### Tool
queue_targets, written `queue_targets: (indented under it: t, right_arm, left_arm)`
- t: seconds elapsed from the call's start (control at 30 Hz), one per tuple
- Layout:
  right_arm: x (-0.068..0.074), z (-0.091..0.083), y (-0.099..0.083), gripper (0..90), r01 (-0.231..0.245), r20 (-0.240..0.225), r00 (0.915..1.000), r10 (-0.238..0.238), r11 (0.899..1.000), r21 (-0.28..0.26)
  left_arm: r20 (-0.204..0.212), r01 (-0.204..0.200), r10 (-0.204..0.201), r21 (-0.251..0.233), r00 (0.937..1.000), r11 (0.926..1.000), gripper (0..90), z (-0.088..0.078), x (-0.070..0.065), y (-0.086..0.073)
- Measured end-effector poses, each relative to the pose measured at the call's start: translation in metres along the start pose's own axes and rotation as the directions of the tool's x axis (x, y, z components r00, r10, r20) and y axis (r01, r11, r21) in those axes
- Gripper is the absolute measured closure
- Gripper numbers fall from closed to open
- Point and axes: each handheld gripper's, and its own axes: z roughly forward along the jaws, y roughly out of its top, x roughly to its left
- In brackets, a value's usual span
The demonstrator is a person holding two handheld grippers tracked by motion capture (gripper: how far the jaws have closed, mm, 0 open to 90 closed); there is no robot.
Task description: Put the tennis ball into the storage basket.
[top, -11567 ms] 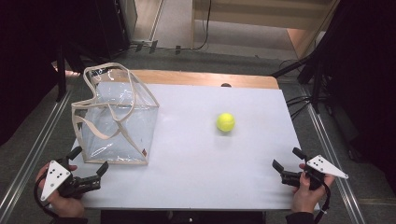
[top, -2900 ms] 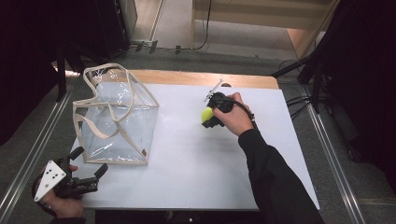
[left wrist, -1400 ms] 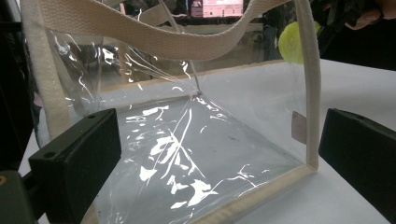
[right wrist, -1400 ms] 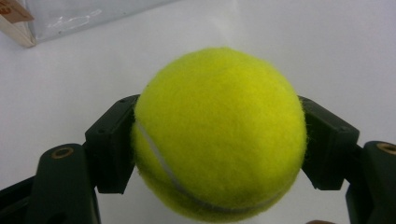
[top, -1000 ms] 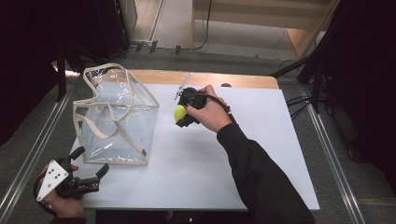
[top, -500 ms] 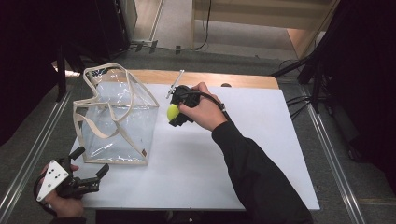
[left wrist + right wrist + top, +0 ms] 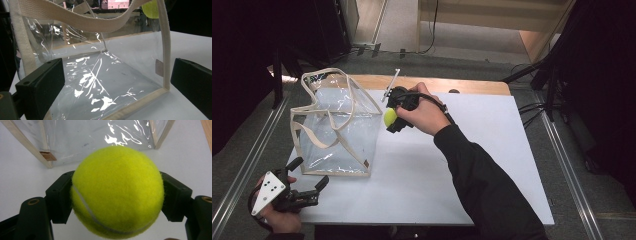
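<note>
Resting at the near left corner of the white rectangular table (image 7: pixel 422 200): the left gripper (image 7: pixel 307 187), a black two-jaw tool with a grey three-cornered plate, held in the person's left hand (image 7: pixel 279 220), jaws standing wide apart and gripping nothing. Pointing toward the clear plastic tote bag with cream webbing straps and edging (image 7: pixel 337 130), just short of its near bottom edge. Looking along those jaws in the left gripper view (image 7: pixel 115 82), facing the bag's transparent wall (image 7: pixel 100 75), a cream strap drooping across the top and a cream seam running down at the right.

Standing upright a little farther in, on the left half of the table: the bag, mouth open upward, straps looping loosely over its rim.

Reaching in across the middle of the table: a dark-sleeved right forearm (image 7: pixel 482 185).

Hovering beside the bag's right upper edge: the right gripper (image 7: pixel 393 120), clenched on a fuzzy yellow-green tennis ball (image 7: pixel 390 117), the ball pinched between the two black jaws, close to the bag's rim but outside it. Filling the middle of the right gripper view, the ball (image 7: pixel 117 192), pressed by a jaw on each side, with the bag's bottom corners and white tabletop beyond.

Lying at the far edge: a light wooden strip (image 7: pixel 462 85) along the table's back.
</note>
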Motion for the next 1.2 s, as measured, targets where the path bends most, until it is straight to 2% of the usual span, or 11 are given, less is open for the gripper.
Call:
queue_targets:
  t: [0.37,1.17,1.2]
  right_arm:
    - [0.003,-0.007,0.013,22.7,0.022,-0.009,0.9997,-0.021,1.0,0.013]
    - [0.009,-0.031,0.042,22.7,0.059,-0.006,0.9982,-0.059,0.998,-0.008]
    - [0.01,-0.032,0.044,22.7,0.05,-0.005,0.9987,-0.05,0.999,-0.01]
  left_arm:
    - [0.0,0.0,0.0,0.0,1.0,1.0,0.0,0.0,0.0,0.0]
    - [0.005,0.004,-0.004,0.0,1.0,1.0,0.0,0.001,-0.001,0.0]
    - [0.005,0.004,-0.004,0.0,1.0,1.0,0.0,0.001,-0.001,0.0]
